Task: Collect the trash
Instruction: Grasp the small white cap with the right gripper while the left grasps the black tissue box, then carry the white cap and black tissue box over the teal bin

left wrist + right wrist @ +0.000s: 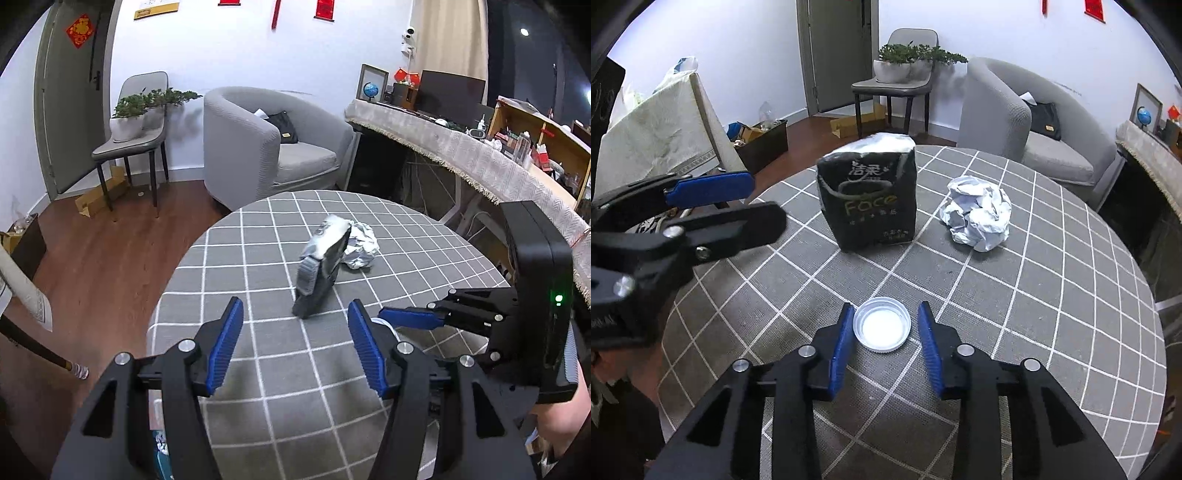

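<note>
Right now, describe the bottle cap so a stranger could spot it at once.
On the round table with the grey checked cloth, look at the near edge, between the open right tongs. The white plastic cap lies there, flat and round, unlike the upright black tissue pack and crumpled paper ball.

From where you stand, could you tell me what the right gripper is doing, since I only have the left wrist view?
Observer: The right gripper is open, its blue pads on either side of a white plastic lid lying on the checked tablecloth.
Operator: Thank you. Is the lid gripped yet?
Observer: No, there is still a gap at the right pad.
Operator: And what is the dark pack ahead of me?
Observer: A black tissue pack, standing upright, with "Face" printed on its front. It stands apart from the crumpled paper ball to its right.
</note>
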`<state>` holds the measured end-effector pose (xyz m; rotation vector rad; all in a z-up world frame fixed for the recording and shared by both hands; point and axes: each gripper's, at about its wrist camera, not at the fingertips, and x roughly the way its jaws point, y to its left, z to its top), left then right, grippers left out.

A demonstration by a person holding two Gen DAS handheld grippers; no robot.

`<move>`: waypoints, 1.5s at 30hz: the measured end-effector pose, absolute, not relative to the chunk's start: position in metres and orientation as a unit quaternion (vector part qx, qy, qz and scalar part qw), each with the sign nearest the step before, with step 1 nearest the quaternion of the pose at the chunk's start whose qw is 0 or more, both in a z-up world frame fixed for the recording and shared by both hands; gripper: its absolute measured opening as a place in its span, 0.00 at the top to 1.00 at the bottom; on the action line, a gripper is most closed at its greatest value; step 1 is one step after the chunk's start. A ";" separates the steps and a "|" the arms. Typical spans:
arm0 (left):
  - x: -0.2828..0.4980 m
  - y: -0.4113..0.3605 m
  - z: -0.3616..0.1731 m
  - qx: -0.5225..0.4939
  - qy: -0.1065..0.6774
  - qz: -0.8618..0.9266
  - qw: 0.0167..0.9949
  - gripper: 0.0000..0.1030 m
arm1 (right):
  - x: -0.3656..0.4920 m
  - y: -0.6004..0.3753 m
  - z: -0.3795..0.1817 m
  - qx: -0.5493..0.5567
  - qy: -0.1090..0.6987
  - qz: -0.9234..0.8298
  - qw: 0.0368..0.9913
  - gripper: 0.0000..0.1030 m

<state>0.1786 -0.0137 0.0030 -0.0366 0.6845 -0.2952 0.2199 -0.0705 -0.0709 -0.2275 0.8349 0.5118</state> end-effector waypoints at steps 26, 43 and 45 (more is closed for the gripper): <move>0.208 -0.041 -0.007 -0.017 0.357 -0.143 0.923 0.86 | 0.216 -0.120 -0.060 -0.050 0.390 0.256 0.883 0.71; 0.167 -0.027 0.004 -0.025 0.351 -0.155 0.923 0.87 | 0.192 -0.114 -0.055 -0.026 0.379 0.241 0.893 0.71; 0.158 -0.023 0.005 -0.027 0.351 -0.155 0.923 0.87 | 0.187 -0.111 -0.055 -0.026 0.377 0.241 0.894 0.71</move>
